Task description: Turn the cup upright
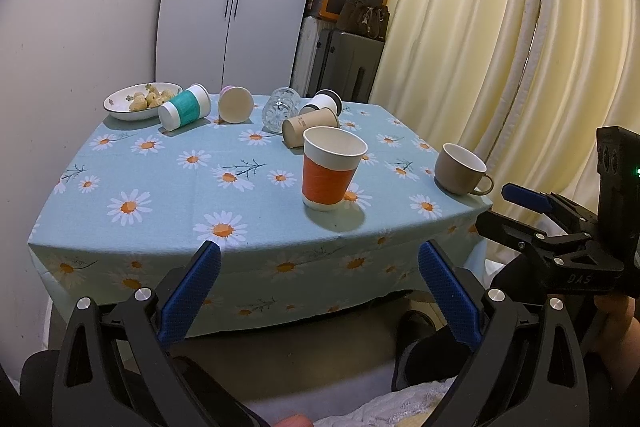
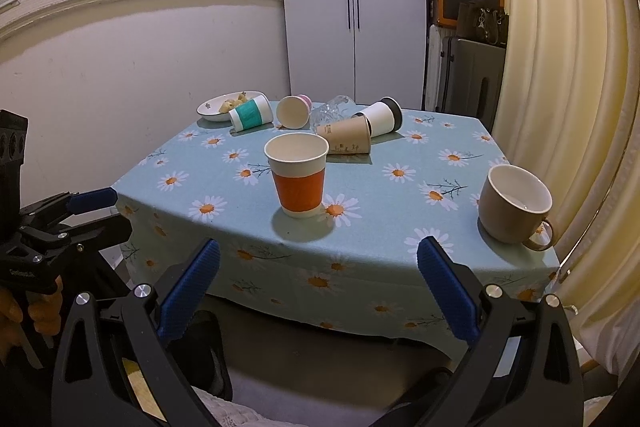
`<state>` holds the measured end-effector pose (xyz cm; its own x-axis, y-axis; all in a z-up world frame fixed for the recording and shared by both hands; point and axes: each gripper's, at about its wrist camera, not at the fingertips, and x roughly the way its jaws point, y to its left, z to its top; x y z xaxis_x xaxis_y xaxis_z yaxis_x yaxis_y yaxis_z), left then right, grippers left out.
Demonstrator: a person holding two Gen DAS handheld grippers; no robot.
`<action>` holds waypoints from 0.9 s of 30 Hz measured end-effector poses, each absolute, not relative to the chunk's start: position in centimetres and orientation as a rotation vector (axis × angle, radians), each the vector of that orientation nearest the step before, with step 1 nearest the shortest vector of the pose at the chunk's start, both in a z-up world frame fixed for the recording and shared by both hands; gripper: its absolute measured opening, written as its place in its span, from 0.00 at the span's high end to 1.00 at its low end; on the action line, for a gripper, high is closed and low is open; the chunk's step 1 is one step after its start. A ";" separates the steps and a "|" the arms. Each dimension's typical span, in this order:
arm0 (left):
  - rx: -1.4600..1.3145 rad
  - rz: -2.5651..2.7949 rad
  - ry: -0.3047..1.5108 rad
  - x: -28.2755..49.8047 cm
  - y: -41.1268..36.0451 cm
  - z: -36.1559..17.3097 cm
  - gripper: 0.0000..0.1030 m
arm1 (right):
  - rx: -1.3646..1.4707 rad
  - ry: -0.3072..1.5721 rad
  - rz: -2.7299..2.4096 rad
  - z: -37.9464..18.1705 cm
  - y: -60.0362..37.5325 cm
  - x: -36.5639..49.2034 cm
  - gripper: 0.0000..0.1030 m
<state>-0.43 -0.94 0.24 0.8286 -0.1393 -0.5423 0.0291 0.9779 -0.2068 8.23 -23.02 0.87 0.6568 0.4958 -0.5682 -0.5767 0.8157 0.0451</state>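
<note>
Both claws, the left claw (image 1: 319, 259) and the right claw (image 2: 318, 257), are hanging wide apart with nothing in them, low in frame short of the counter (image 1: 160, 187). Near picture centre an orange-banded cup (image 2: 298, 175) is standing upright; behind it a brown paper cup (image 2: 347, 140) is lying on its side. I am guessing that one is feeling light and crushable, so gripping gently across its middle looks wisest.

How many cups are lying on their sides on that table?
5, all at the far end: a teal-banded cup by the snack bowl, a pink cup, a clear glass, a brown paper cup, and a white black-lidded cup. Others may hide behind.
</note>
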 end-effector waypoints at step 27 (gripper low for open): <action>-0.187 -0.088 0.595 -0.5 -1.0 0.3 0.06 | -0.149 0.608 0.609 0.5 -23.0 8.4 0.05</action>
<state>-0.49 -1.02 0.29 0.8252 -0.1363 -0.5482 0.0288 0.9793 -0.2003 8.36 -23.04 0.53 0.6527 0.4923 -0.5758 -0.5772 0.8155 0.0429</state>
